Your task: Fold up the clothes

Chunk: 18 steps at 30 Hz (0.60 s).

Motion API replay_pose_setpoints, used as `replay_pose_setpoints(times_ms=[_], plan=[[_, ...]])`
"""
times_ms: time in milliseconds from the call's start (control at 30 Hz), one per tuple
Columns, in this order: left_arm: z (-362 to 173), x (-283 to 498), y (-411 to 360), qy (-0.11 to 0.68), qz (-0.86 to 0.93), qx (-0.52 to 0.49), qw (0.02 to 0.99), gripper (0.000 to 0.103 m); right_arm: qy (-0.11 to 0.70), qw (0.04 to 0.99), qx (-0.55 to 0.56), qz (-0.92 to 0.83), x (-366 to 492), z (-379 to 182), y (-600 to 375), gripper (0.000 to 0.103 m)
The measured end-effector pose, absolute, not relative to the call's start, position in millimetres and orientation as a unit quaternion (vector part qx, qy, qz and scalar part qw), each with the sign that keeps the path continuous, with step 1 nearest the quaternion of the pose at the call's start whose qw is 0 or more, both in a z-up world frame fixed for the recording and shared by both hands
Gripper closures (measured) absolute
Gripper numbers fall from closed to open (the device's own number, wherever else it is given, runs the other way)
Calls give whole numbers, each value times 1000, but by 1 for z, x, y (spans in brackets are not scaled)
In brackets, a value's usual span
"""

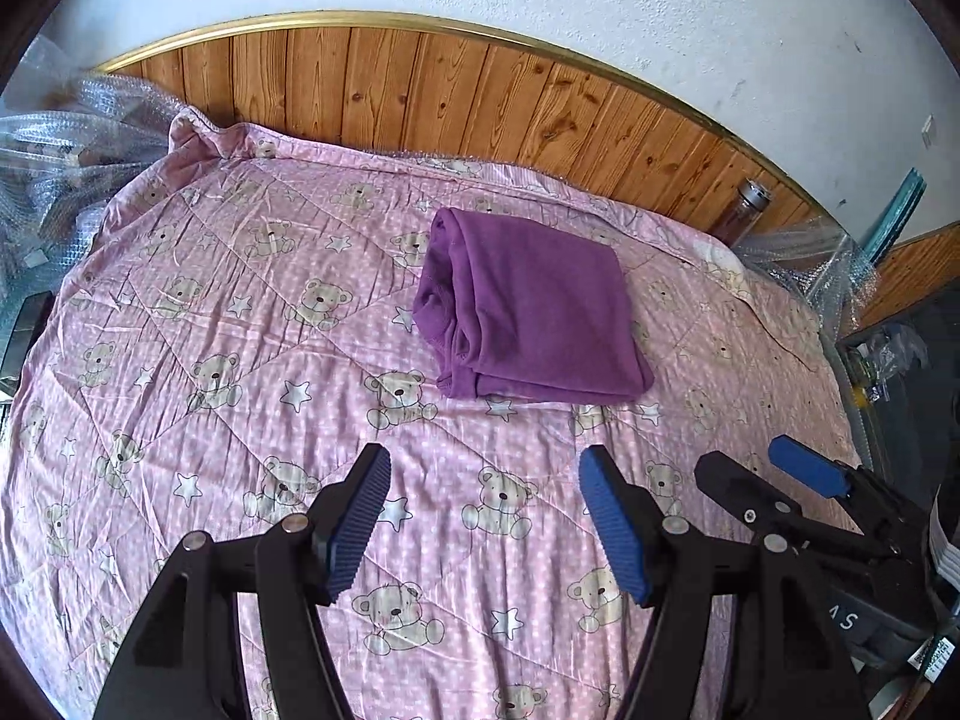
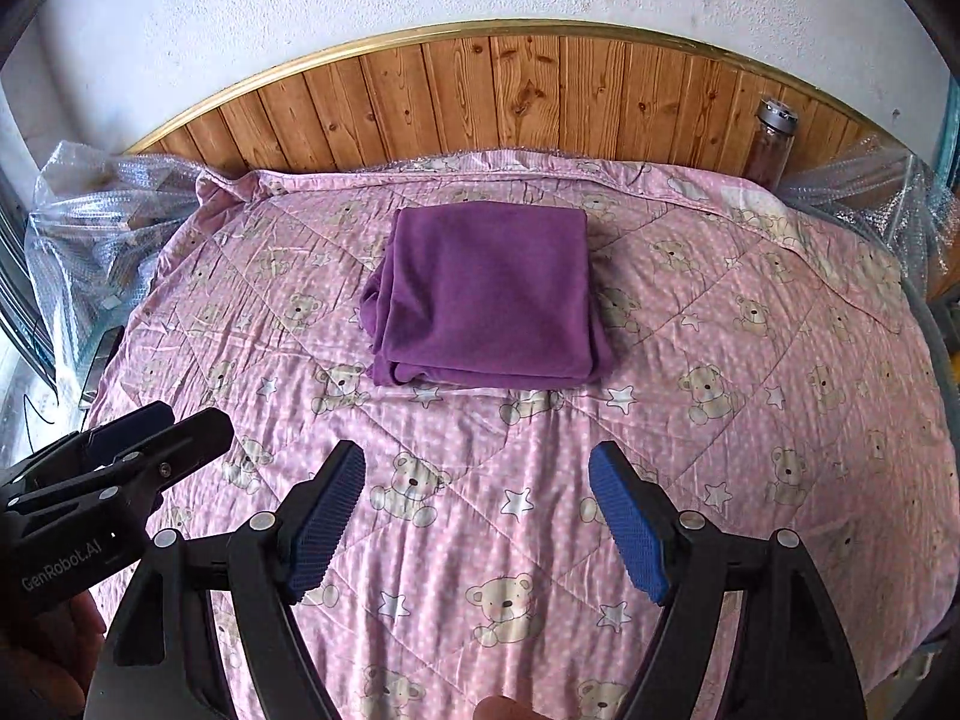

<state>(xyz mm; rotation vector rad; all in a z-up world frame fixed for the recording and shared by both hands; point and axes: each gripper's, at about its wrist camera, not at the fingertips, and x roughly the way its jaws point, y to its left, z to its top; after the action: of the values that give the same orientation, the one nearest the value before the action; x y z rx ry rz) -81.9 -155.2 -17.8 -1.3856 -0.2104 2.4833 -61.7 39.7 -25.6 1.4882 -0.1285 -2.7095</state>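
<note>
Left wrist view: left gripper (image 1: 483, 516) spread wide, empty, ribbed blue pads (image 1: 612, 525) low in frame. Folded purple garment (image 1: 534, 312), soft fleecy rectangle, right of centre on quilted pink bear-print bedspread (image 1: 210, 312). Right gripper (image 1: 774, 468) at lower right, parted.

Right wrist view: right gripper (image 2: 477, 507) gaping, empty. Garment (image 2: 489, 300) upper centre; knotty wood panelling (image 2: 540, 102) behind.

left tongs (image 1: 483, 516): spread, empty | purple garment (image 1: 534, 312): folded on pink quilt (image 1: 210, 360) | right tongs (image 1: 774, 468): alongside
</note>
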Motion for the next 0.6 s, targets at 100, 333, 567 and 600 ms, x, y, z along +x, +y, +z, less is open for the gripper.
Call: replay_pose_setpoints(times_ms=[100, 333, 567, 600], plan=[[-14, -78, -159, -76, 863, -477, 150, 36, -37, 16, 482, -875, -61, -25, 36, 25], [-16, -72, -167, -85, 859, -480, 154, 36, -17, -22, 490, -871, -62, -25, 31, 25], [-15, -66, -164, -80, 859, -479, 163, 36, -18, -23, 497, -867, -61, -28, 32, 25], [-15, -65, -163, -79, 859, -479, 165, 36, -19, -21, 498, -866, -62, -29, 32, 25]])
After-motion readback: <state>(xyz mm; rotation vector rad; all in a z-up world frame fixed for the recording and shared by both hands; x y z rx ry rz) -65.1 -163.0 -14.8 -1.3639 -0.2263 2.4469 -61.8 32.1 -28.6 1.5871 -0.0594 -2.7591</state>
